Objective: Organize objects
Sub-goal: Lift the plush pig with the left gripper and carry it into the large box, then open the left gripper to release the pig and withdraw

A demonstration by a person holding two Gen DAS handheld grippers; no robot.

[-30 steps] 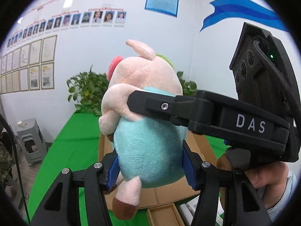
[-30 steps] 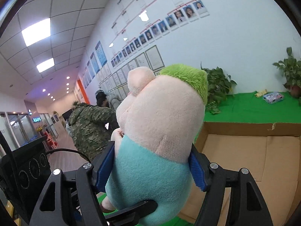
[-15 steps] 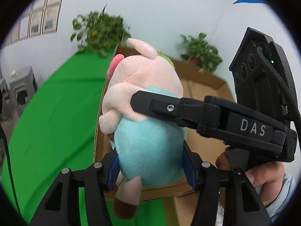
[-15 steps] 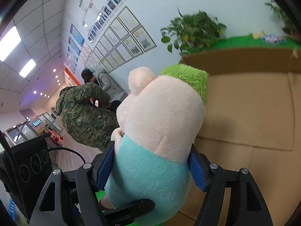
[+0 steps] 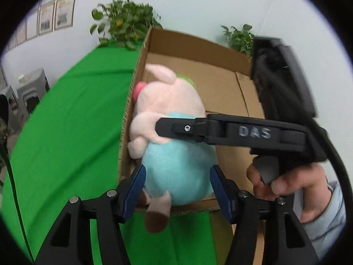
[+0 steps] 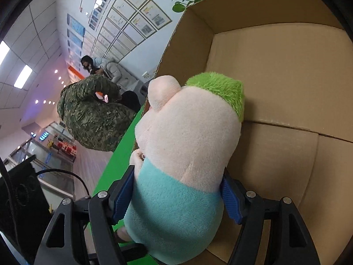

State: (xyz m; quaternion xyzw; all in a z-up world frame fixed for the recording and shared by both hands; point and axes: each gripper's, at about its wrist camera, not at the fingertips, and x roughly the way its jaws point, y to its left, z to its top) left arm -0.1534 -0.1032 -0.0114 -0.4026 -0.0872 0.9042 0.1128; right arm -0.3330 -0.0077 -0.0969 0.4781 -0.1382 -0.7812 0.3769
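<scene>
- Right now the plush pig [image 5: 176, 154], pink with a teal body and a green tuft on its head, hangs over the open cardboard box [image 5: 198, 50], its head and trunk above the box floor and one brown-tipped foot dangling past the near wall.
- Both grippers have it between their blue pads.
- On the left gripper [image 5: 177, 190] the jaws are opening; the left pad looks to touch the teal belly, while a thin gap shows at the right pad.
- On the right gripper [image 6: 176, 196] the pads press into the teal fabric on either side, clamped on the toy.
- From the left wrist view, the right gripper's black finger lies across the pig's chest, with a hand [image 5: 293, 187] on its trigger.
- Beneath the box lies a green cloth [image 5: 66, 132]; potted plants [image 5: 125, 26] stand against the white wall behind it.
- Beyond the box edge in the right wrist view, a person in a camouflage jacket [image 6: 92, 114] bends over.
</scene>
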